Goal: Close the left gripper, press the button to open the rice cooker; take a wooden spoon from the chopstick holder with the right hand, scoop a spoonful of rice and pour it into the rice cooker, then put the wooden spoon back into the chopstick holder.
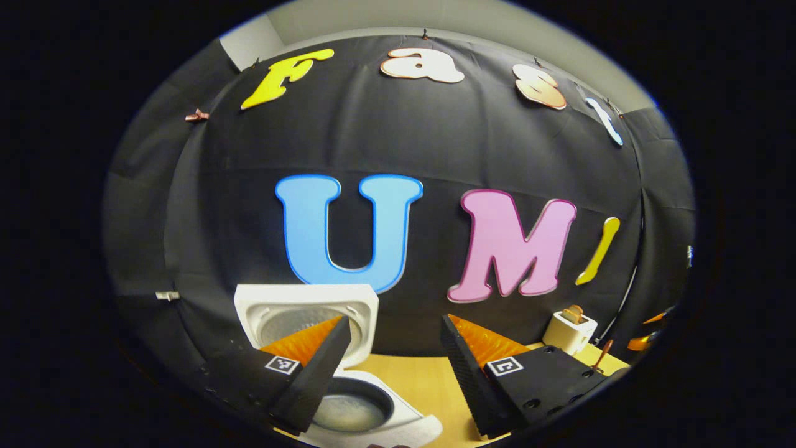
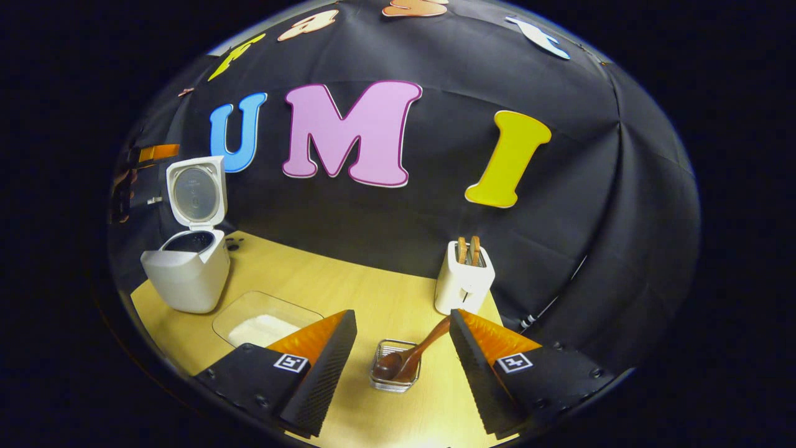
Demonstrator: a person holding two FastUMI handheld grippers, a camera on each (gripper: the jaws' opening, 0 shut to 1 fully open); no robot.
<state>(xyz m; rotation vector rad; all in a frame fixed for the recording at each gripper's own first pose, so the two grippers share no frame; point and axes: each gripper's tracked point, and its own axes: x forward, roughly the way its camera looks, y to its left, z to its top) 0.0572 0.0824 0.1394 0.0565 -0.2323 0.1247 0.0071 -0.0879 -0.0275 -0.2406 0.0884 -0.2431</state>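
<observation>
The white rice cooker stands at the table's left with its lid raised upright. My left gripper hovers open just above the cooker, with the dark inner pot below its left finger and nothing between the fingers. My right gripper is open over the small clear chopstick holder. A wooden spoon lies in that holder, its handle leaning up toward the right finger. A glass dish of white rice sits between cooker and holder.
A white toaster holding two slices stands behind the holder, near the table's back right edge. Black cloth walls close in the wooden table. The left gripper and the hand holding it show at the far left above the cooker.
</observation>
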